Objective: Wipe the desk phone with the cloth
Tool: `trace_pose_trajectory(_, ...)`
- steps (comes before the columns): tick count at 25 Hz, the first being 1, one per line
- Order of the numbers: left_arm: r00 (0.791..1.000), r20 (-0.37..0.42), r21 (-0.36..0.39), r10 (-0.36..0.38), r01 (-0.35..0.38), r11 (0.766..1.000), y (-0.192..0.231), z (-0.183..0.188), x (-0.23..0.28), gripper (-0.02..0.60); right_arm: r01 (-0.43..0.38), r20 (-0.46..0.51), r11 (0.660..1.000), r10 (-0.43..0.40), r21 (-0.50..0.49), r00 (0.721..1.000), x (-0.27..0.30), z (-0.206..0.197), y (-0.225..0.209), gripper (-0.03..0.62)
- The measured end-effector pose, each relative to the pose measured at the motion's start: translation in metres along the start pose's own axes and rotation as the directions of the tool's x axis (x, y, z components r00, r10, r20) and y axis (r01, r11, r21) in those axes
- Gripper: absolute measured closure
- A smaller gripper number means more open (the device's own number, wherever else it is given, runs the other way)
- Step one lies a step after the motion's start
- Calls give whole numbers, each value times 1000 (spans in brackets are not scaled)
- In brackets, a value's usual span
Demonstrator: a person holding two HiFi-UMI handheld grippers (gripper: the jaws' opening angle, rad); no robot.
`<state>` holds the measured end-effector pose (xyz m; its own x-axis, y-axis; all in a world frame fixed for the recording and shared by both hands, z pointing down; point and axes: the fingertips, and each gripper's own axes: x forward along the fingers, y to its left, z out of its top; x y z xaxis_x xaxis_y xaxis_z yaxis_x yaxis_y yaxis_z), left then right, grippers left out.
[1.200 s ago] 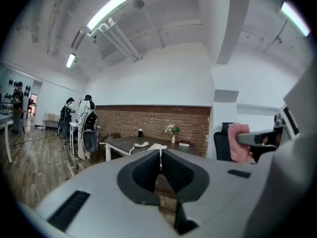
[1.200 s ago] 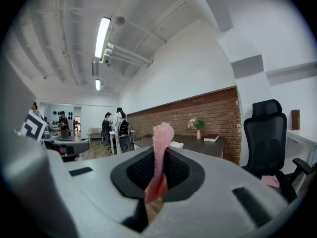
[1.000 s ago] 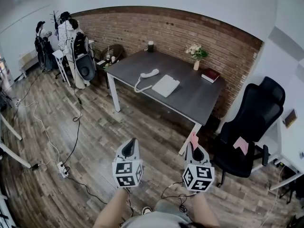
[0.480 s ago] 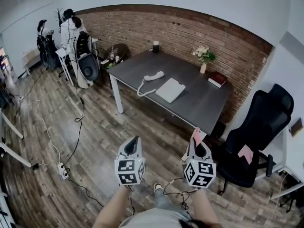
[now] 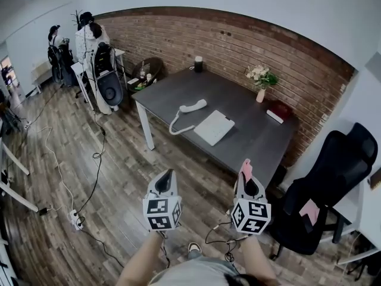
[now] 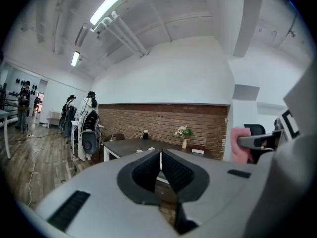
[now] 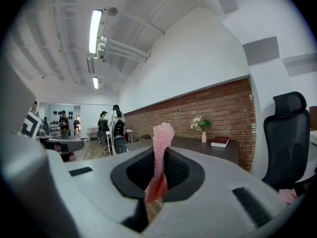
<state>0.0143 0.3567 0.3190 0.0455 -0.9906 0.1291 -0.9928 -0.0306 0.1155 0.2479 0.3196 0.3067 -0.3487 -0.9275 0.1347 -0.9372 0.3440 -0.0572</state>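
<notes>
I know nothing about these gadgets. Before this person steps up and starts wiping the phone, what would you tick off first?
1. Cloth gripped: ok. The pink cloth is pinched between the right gripper jaws.
2. Other tool free: ok. The left gripper jaws are together with nothing between them.
3. Target in sight: ok. The desk phone lies on the desk, its handset off the base beside it.
4. Close enough to wipe: not ok. Open floor separates the person from the desk.
5. Footing: cannot tell. A cable lies near the feet.
</notes>
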Motion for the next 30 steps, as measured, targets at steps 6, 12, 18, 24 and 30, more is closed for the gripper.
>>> trace_pose_trajectory(6,1000,10,2,20,-20,1000,2,9,55,570,-20,-6,1000,20,-5,1000,54,6,-20,569)
trace_pose_trajectory(12,1000,1,6,29,-29,1000,-1,11,102,569,-25,-23,1000,25,-1,999,98,4,-44,569)
trace_pose_trajectory(18,999,-22,14,36,-36,999,4,5,133,571,-46,-42,999,47,19,998,131,-3,-51,569)
trace_pose_trajectory(24,999,-36,16,25,-25,1000,18,1,162,571,-18,-60,1000,19,23,998,156,-10,-58,569)
trace_pose_trajectory(30,999,-39,17,-28,29,999,38,1,211,570,33,-71,999,-31,24,997,196,-14,-57,569)
